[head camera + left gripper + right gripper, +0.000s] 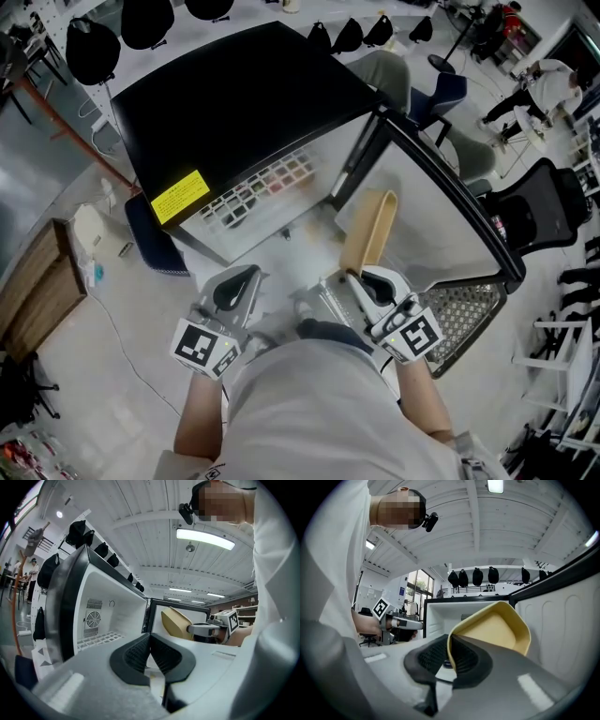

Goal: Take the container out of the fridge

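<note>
Pinched at rim in right gripper's [449,656] 2 jaws: tan shallow plastic container [499,630], tilted, just outside small black fridge's [234,103] white cavity, beside its open door [450,202]. Left gripper's [150,654] jaws pressed together, gripping nothing.

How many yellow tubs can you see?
1. The yellow container is held by its rim in the jaws of the right gripper, before the open fridge. Others may hide inside.

Illumination is bright and even, supplied by the ceiling light strip [205,539] overhead. Shadows are soft. The top of the fridge [234,103] renders as near-featureless black. Both gripper views curve strongly at the edges, with black corners; the nearest foreground appears slightly defocused.
</note>
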`<state>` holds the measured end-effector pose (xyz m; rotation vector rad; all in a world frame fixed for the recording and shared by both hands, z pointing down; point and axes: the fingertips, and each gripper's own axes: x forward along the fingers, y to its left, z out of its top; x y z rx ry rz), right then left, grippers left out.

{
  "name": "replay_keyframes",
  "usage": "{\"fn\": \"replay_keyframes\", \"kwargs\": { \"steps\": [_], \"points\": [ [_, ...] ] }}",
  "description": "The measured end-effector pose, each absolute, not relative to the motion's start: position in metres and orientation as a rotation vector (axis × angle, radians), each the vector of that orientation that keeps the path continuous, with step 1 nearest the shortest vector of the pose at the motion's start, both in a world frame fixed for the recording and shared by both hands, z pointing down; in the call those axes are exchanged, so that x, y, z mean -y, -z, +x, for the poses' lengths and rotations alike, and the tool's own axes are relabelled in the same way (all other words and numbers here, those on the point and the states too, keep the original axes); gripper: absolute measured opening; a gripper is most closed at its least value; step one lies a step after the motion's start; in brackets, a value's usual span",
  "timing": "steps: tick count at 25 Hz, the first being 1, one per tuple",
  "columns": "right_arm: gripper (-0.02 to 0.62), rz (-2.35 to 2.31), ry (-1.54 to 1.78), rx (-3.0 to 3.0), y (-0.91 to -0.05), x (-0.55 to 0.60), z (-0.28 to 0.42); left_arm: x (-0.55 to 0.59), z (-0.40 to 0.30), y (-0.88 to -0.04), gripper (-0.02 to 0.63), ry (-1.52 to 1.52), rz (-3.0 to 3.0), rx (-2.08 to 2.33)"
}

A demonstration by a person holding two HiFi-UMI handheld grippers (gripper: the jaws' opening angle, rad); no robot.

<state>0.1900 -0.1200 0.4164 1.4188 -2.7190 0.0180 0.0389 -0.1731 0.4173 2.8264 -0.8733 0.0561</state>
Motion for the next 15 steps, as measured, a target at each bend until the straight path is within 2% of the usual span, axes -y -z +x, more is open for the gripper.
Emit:
{"fn": "replay_keyframes", "kwargs": {
  "steps": [15],
  "points": [
    [0.021, 1.412, -0.023, 2.705, -0.4211, 0.124, 0.1937, 0.174, 0.0409, -0.4199, 0.009, -0.066, 2.813, 0.896]
  ]
}}
